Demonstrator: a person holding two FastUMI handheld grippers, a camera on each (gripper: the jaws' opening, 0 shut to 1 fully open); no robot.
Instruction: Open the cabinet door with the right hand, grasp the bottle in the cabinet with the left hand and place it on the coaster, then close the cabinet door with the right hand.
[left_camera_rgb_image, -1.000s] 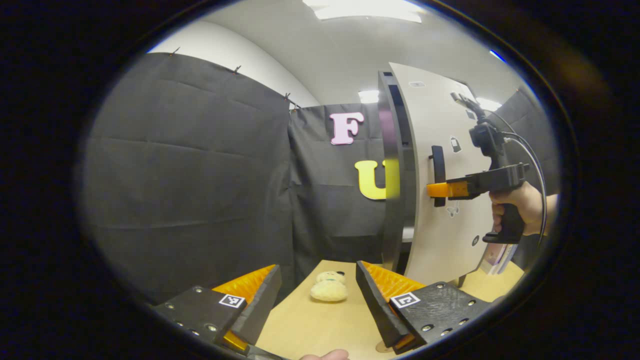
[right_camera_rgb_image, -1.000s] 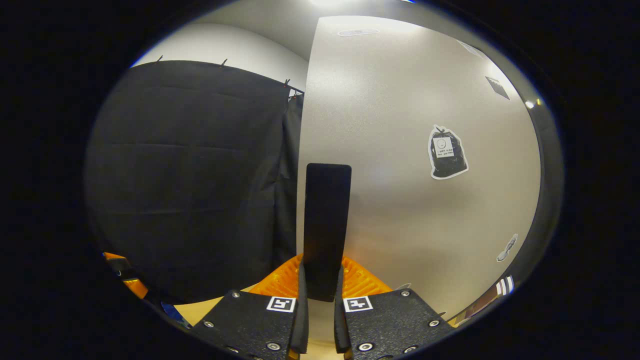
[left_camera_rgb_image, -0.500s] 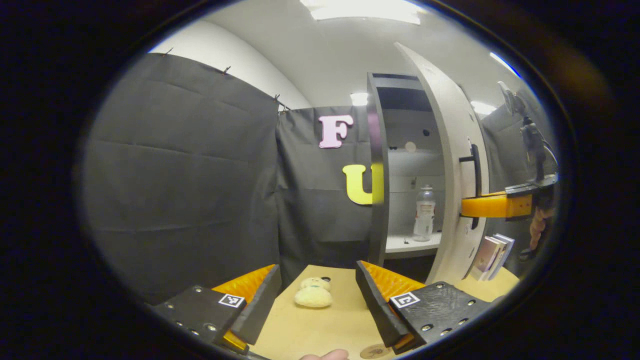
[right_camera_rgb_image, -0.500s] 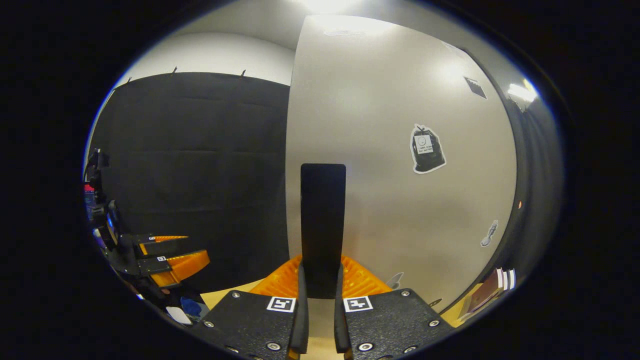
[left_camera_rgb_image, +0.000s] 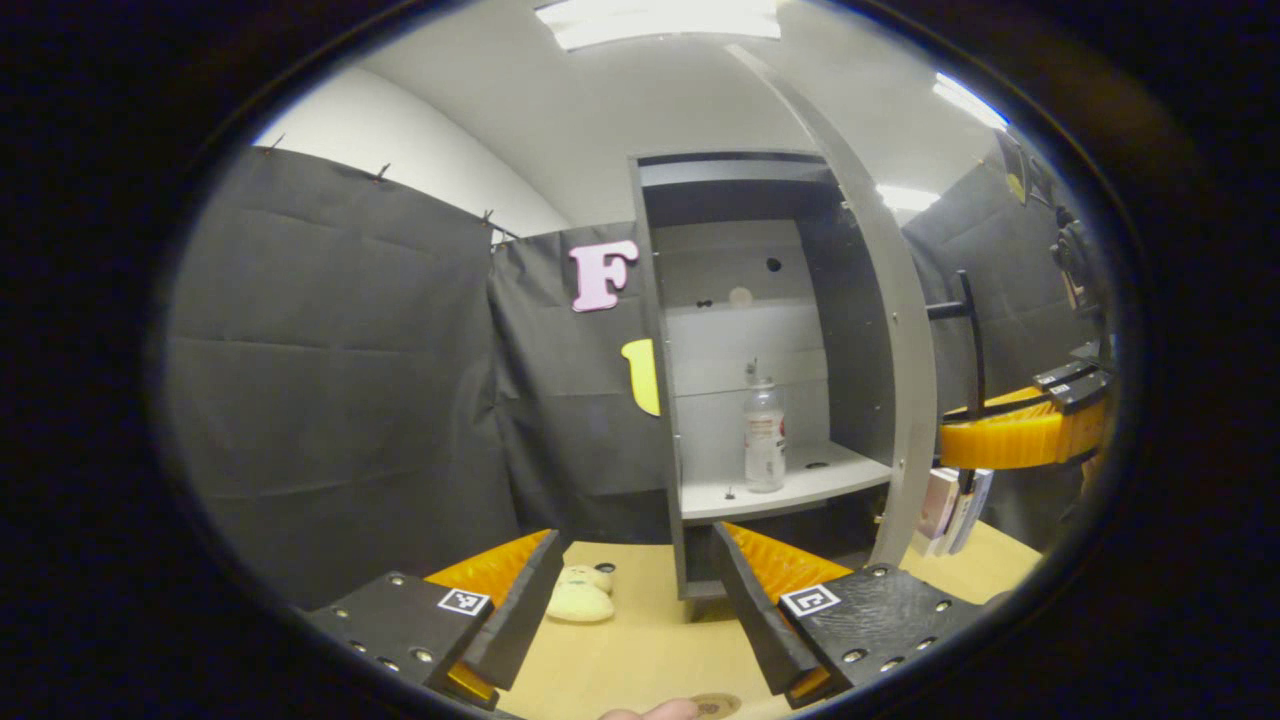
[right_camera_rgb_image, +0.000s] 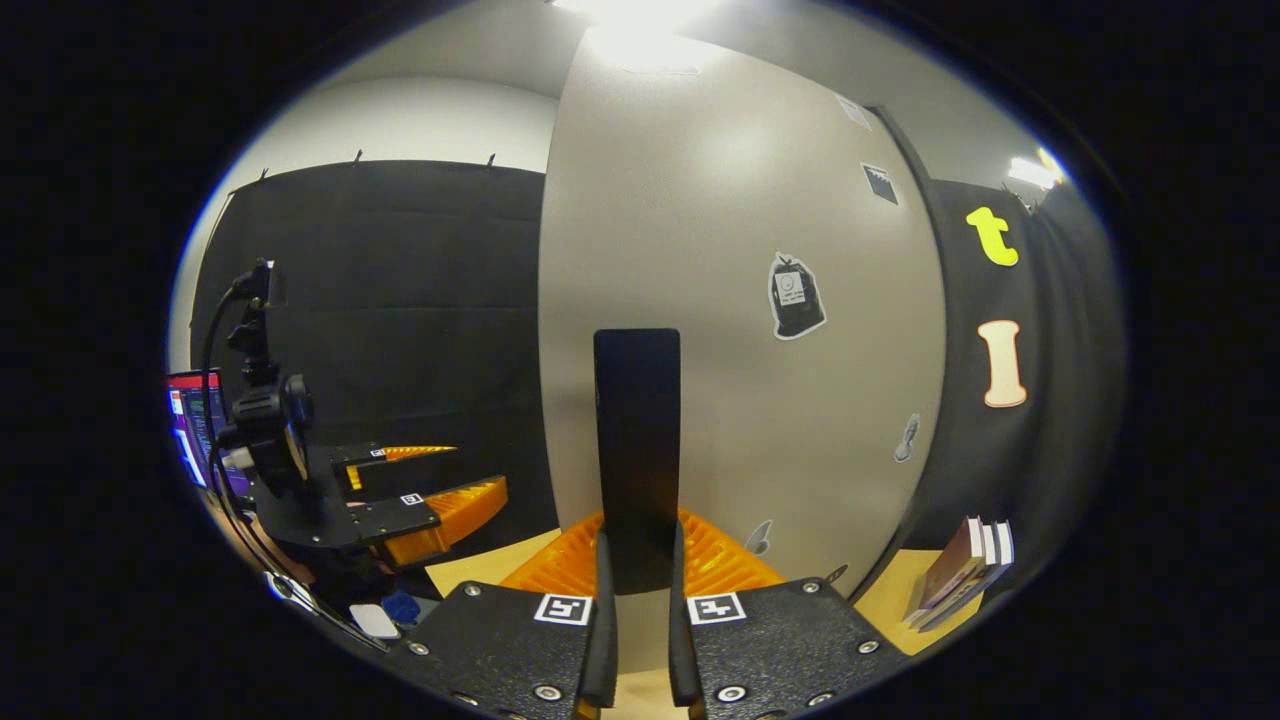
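Observation:
The cabinet (left_camera_rgb_image: 745, 250) stands wide open, its grey door (left_camera_rgb_image: 905, 330) swung out to the right. A clear bottle (left_camera_rgb_image: 764, 440) with a white label stands upright on the lower shelf (left_camera_rgb_image: 800, 485). My left gripper (left_camera_rgb_image: 635, 610) is open and empty, low over the wooden table (left_camera_rgb_image: 640, 650), well short of the bottle. A round brown coaster (left_camera_rgb_image: 712, 706) lies at the table's near edge. In the right gripper view my right gripper (right_camera_rgb_image: 637, 610) is shut on the door's black handle (right_camera_rgb_image: 636, 450), with the grey door (right_camera_rgb_image: 730, 300) in front of it. Its orange fingers (left_camera_rgb_image: 1010, 440) also show beside the handle (left_camera_rgb_image: 968, 340).
A pale plush toy (left_camera_rgb_image: 582, 597) lies on the table left of the cabinet's foot. Books (left_camera_rgb_image: 950, 500) lean behind the open door; the same books (right_camera_rgb_image: 965, 575) appear at the lower right. The left gripper (right_camera_rgb_image: 420, 500) and a lit screen (right_camera_rgb_image: 190, 430) sit far left.
The right gripper has pulled the door from almost closed to wide open, baring the shelf and the bottle. The left gripper's view has turned towards the cabinet's inside; it stays open.

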